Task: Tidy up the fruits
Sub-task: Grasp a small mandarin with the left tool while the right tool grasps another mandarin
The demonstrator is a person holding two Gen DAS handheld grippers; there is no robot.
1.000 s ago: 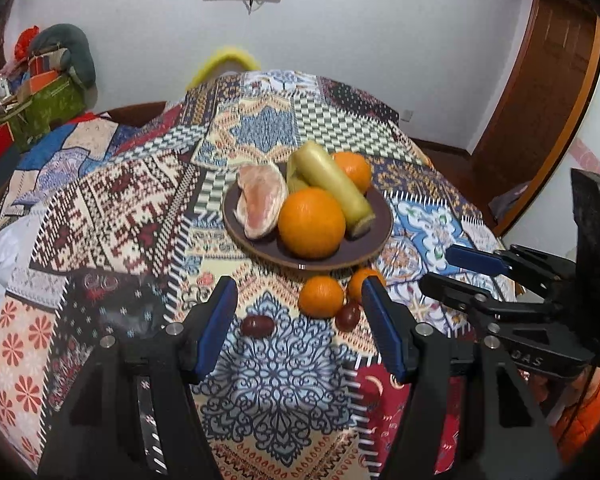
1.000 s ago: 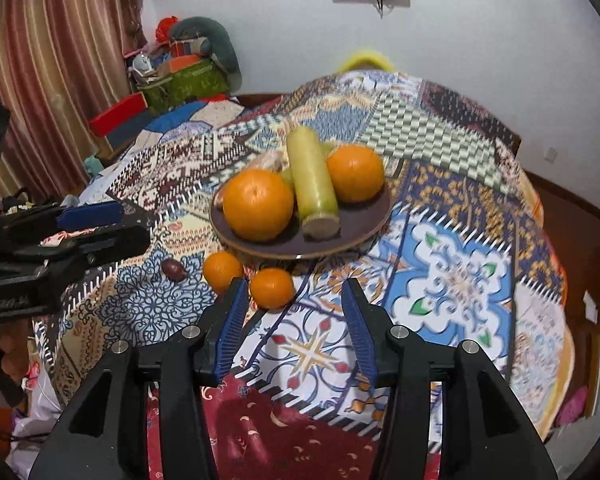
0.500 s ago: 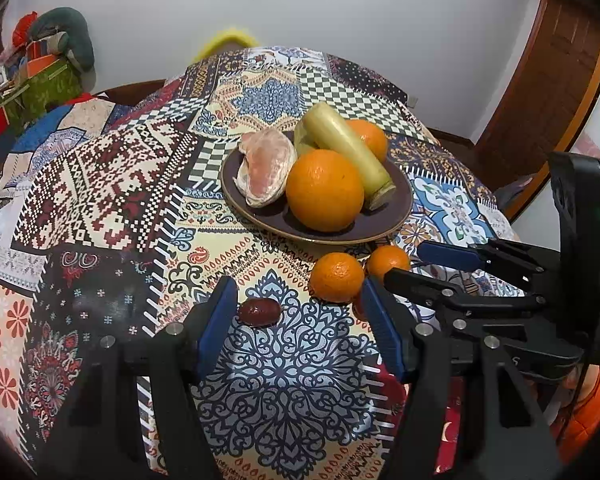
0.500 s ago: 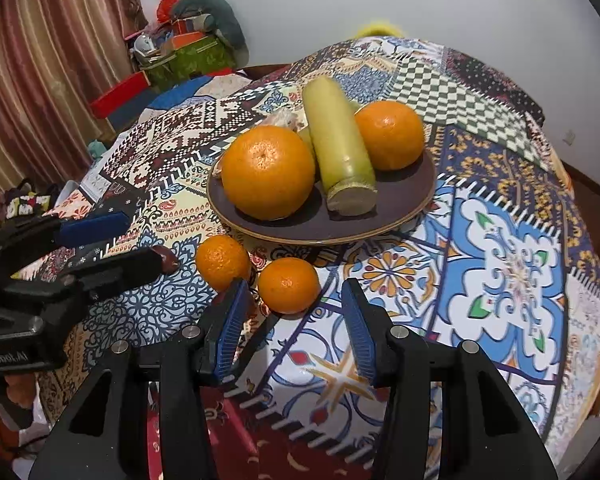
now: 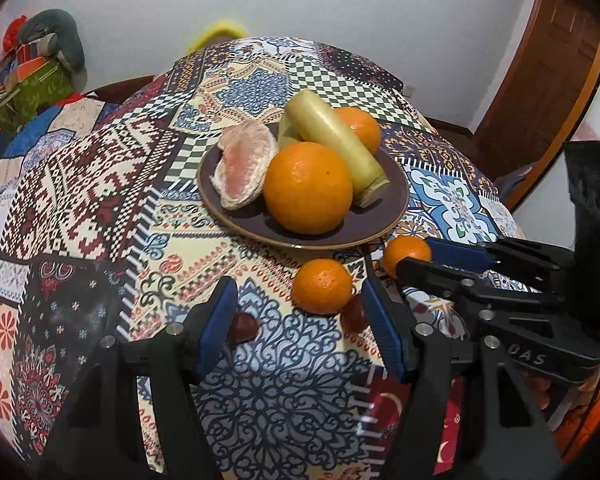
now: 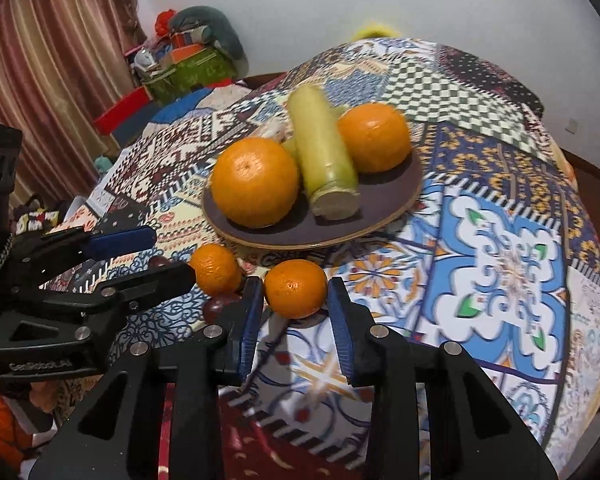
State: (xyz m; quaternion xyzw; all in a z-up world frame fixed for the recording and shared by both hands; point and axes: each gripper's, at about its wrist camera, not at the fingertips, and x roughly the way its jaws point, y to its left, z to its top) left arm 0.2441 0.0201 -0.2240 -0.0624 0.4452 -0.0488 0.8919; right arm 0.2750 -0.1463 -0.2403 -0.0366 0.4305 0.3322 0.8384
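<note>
step: looks like the pick-up stage, loose fruit on the cloth [image 6: 500, 264] is getting collected toward the plate [image 5: 384, 216]

right gripper [image 6: 296, 306]: fingers spread, nothing held, a tangerine [image 6: 296, 288] sits right between the tips, close to the left pad

left gripper [image 5: 300, 320]: also spread wide and empty, the other tangerine [image 5: 322, 286] is just ahead between its fingers, one date [image 5: 244, 326] by the left pad and another date [image 5: 354, 314] by the right pad

plate contents: two oranges [image 5: 308, 188], a peeled pomelo chunk [image 5: 246, 168], pale green stalks [image 5: 336, 140], so pretty full already

next move: my guess is right closes on its tangerine, lifts, then drops it in the front gap of the plate

room: the two grippers are near each other, and both tangerines sit just beside the plate rim, so lift straight up before crossing it

edges: cloth slopes off the table close to the grippers, round fruit could roll that way if nudged
</note>
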